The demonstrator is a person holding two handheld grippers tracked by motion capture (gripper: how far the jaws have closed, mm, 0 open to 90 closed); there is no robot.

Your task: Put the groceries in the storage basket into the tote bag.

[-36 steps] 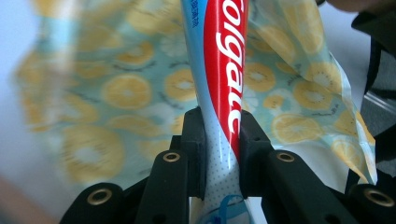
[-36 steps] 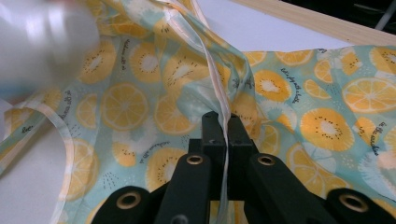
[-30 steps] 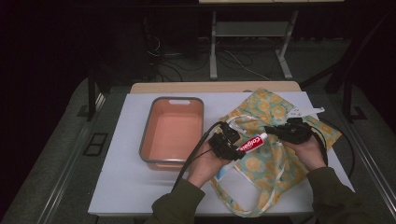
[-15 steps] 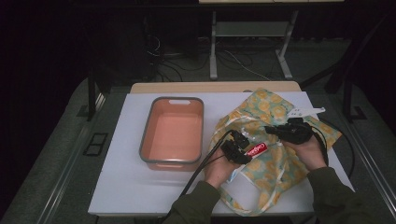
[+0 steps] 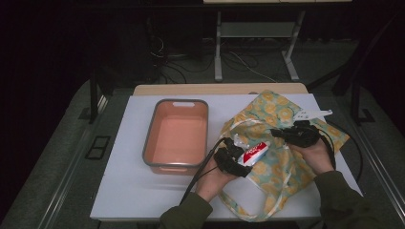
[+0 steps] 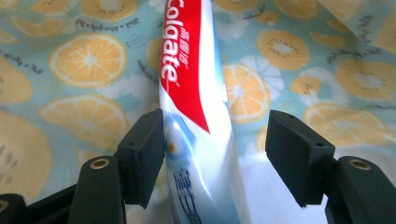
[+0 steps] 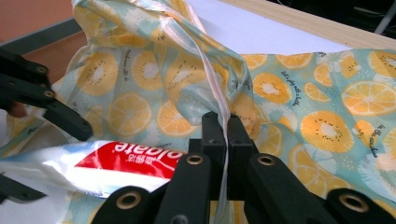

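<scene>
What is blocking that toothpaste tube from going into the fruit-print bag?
Nothing visible blocks it. The toothpaste tube lies between the left gripper's just-opened jaws, over the bag. The right gripper pinches the bag's edge and holds it up.

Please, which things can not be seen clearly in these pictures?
- Toothpaste tube: its cap end is cut off by the top edge of the left gripper view.
- Bag: its opening is hidden by folded cloth in the high view.
- Bag strap: its clamped part is hidden inside the right gripper.
</scene>
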